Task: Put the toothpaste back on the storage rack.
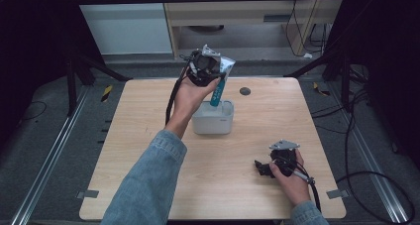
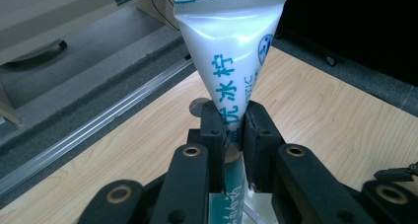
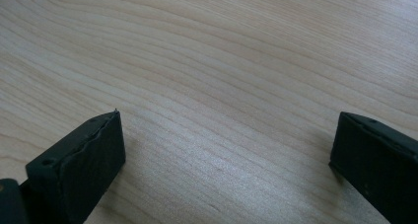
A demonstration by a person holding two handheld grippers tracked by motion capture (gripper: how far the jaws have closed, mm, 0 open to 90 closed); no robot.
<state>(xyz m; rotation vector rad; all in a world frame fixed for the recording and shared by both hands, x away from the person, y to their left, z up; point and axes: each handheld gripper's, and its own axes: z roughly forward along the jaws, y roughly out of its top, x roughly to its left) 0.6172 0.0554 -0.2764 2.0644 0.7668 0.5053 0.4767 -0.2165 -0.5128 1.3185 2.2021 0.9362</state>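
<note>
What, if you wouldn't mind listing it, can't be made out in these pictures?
- Tube: in the left gripper view its lower end is hidden behind the left gripper; its smaller print is too small to read.
- White container: the high view doesn't reveal its contents.
- Right gripper: its jaws are cut off by the view's edges.

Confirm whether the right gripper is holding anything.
No, the right gripper has its jaws wide apart over the bare wooden table, with nothing between them.
</note>
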